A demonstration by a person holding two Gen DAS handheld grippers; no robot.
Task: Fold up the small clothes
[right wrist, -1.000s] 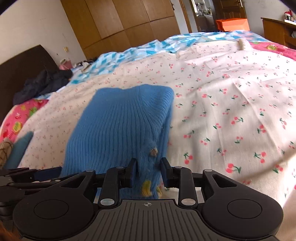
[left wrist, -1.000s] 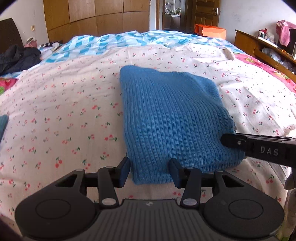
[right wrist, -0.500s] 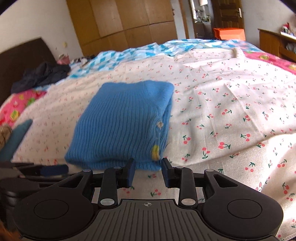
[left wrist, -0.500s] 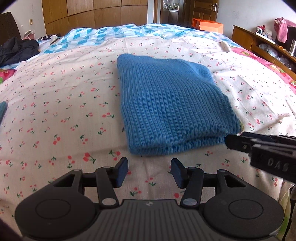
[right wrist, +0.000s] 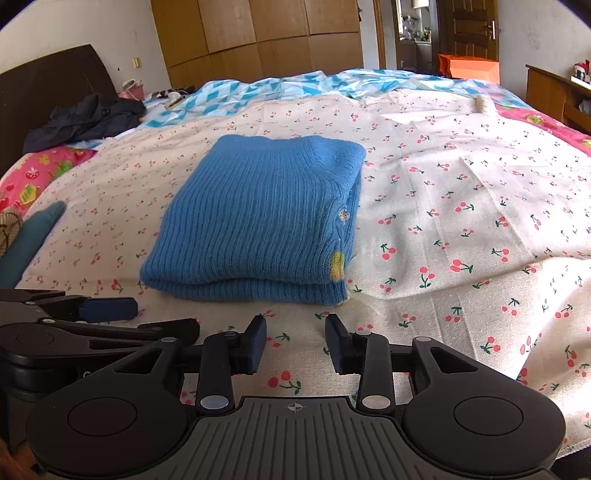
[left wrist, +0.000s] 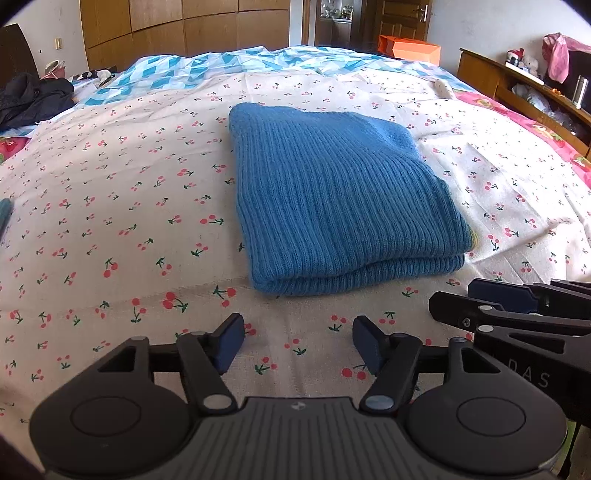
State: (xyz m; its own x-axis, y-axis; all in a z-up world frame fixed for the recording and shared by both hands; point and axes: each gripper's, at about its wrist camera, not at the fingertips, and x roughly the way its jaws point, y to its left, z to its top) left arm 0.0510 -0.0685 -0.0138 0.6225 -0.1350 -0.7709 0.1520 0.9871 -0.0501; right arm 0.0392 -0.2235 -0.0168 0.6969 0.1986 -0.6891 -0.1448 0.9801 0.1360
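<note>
The folded blue ribbed knit sweater (left wrist: 332, 199) lies flat on the cream cherry-print bed sheet (left wrist: 110, 221), its doubled near edge facing both grippers. It sits ahead of the left gripper (left wrist: 298, 341) and slightly to its right, apart from the fingertips with a strip of bare sheet between. From the right wrist view the same sweater (right wrist: 258, 218) lies ahead and to the left of the right gripper (right wrist: 295, 343), again clear of it; a small button and a yellow patch show on the sweater's right edge.

Both grippers are held low over the sheet, pointing across the bed toward the wooden wardrobe (right wrist: 258, 33), side by side; each appears at the edge of the other's view. The left gripper stands released, jaws well apart, nothing between them. The right gripper is likewise released and empty.

Compared with one second ago, both grippers have drawn back from the sweater's near edge, and the right gripper's jaws are wider.
</note>
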